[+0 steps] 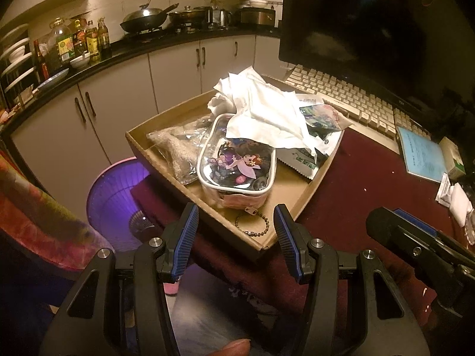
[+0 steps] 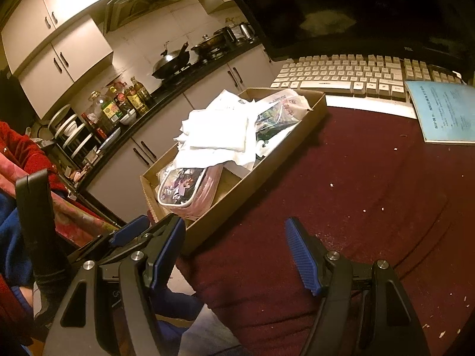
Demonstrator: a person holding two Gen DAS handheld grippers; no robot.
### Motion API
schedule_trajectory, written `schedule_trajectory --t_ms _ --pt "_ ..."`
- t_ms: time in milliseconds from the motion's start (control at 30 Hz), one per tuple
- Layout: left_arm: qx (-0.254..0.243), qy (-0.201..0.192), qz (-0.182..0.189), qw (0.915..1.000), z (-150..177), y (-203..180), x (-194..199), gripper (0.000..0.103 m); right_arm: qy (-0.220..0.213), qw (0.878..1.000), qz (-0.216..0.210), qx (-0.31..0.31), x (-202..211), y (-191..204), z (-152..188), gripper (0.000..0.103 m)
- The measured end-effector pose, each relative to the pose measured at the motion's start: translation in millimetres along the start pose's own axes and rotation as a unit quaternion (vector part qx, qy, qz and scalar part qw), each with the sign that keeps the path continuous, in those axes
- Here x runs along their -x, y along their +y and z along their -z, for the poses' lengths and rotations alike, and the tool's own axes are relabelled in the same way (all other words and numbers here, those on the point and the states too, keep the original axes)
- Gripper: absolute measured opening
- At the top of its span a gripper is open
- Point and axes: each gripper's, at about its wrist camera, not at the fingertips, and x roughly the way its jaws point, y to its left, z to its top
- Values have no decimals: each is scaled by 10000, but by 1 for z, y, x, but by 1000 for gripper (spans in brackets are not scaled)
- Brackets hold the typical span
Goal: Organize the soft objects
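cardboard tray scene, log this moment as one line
left gripper: open, empty | right gripper: open, empty | cardboard tray: holds cartoon pouch, white cloth, packets | phase: approach

The left gripper point(image 1: 236, 222) occupies the lower centre of the frame, its blue-padded fingers point(image 1: 187, 237) spread apart with nothing between them. Just beyond them, a shallow cardboard tray point(image 1: 299, 198) rests on the maroon-covered surface point(image 1: 365, 184), its near corner overhanging the edge. Inside the tray, a clear zip pouch point(image 1: 237, 166) with a cartoon print lies at centre; its ball chain point(image 1: 252, 225) trails toward the fingers. White cloth point(image 1: 264, 103) is heaped behind it. The right gripper point(image 1: 415, 237) enters at lower right.
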Motion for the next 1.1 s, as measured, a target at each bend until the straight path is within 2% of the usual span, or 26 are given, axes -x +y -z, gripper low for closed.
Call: schedule_trajectory --t_ms 567,1100 --pt "-81 112 13 9999 0 1 -7 53 -3 9998 159 98 -6 3 -1 70" --pt "-104 -121 -11 9999 -1 -4 6 53 -106 9999 60 46 1 -5 -3 70"
